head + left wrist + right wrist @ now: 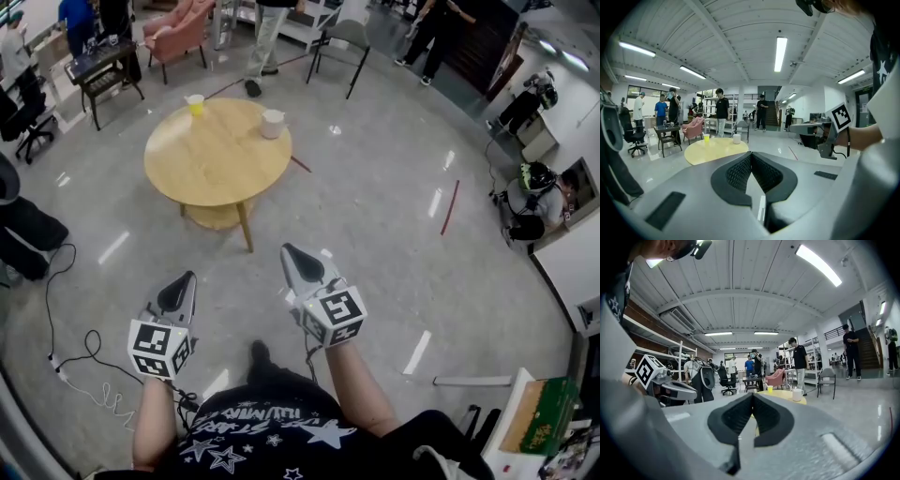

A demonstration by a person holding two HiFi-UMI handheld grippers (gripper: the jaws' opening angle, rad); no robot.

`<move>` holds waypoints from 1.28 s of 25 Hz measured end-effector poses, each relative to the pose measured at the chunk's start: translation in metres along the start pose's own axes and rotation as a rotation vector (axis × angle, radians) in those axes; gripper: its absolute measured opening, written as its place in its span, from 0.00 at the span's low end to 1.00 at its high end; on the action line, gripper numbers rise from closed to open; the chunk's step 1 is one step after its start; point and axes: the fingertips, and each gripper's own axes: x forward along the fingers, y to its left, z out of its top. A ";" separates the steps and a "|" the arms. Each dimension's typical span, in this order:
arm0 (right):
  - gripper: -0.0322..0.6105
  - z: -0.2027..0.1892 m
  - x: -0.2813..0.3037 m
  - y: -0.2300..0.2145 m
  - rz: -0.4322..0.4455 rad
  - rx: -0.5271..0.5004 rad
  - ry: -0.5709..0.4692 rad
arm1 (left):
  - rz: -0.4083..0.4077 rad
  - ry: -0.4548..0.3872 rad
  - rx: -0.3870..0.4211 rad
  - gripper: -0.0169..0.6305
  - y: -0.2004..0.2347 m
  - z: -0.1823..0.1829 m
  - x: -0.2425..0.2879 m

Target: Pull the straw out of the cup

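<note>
Head view only: both forearms reach forward over glossy grey floor (394, 234). The left gripper (178, 292) and right gripper (300, 265) are well short of the round pale-wood table (217, 164), and the right sits further forward.

On the table's far edge stand a small yellow translucent cup (195, 104) and a white mug (272, 123), apart from each other. We cannot make out a straw at this range.

The left gripper view looks along its black ribbed pads (738, 173) to the table, cup and mug. It also catches the right gripper's marker cube (840, 117) out to the side.

The right gripper view shows the same table with the mug in front.

Both grippers point at the table, tilted slightly down. Jaws on both are pressed together, with nothing between them.
</note>
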 end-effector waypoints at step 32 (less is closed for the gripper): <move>0.05 -0.011 0.057 -0.113 -0.003 0.013 0.035 | -0.004 -0.012 -0.023 0.04 0.008 0.041 0.126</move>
